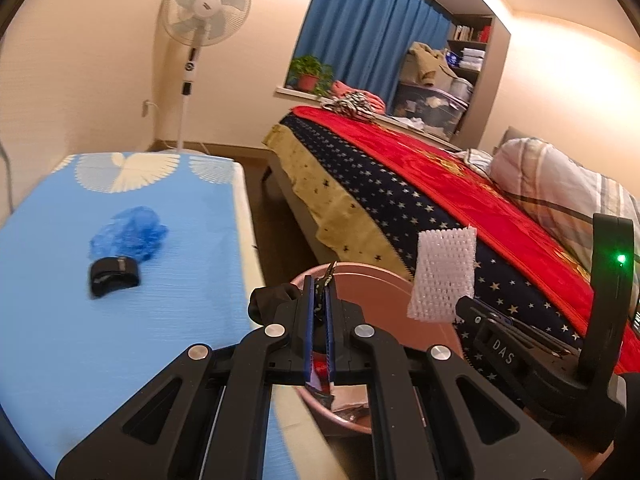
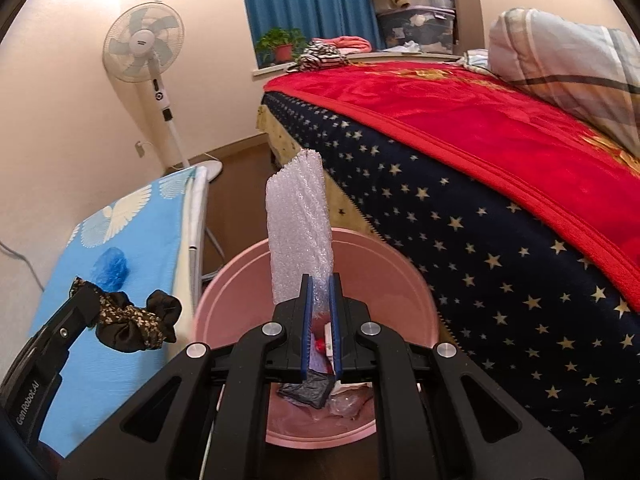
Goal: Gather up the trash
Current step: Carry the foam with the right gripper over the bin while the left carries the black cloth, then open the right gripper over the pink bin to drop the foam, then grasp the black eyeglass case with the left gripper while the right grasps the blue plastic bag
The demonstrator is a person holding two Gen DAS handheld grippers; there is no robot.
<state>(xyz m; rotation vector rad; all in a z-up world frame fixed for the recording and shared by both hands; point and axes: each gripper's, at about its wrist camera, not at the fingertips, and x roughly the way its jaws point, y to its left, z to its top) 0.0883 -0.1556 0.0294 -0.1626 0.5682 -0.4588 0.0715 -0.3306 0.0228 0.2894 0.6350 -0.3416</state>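
My left gripper (image 1: 320,280) is shut on a black floral scrunchie (image 2: 132,320), held at the left rim of the pink bin (image 1: 384,280); a bit of it shows between the fingers (image 1: 322,292). My right gripper (image 2: 321,280) is shut on a strip of white bubble wrap (image 2: 298,224), held upright above the pink bin (image 2: 376,264); the wrap also shows in the left wrist view (image 1: 442,276). The bin holds some trash (image 2: 312,392). A crumpled blue plastic piece (image 1: 130,232) and a black object (image 1: 114,276) lie on the blue-covered table (image 1: 80,340).
A bed with a red blanket and starred navy cover (image 1: 420,184) stands right of the bin, with a striped pillow (image 1: 560,184). A standing fan (image 1: 204,8) is in the far corner. Blue curtains, a potted plant (image 1: 310,74) and storage boxes are at the back.
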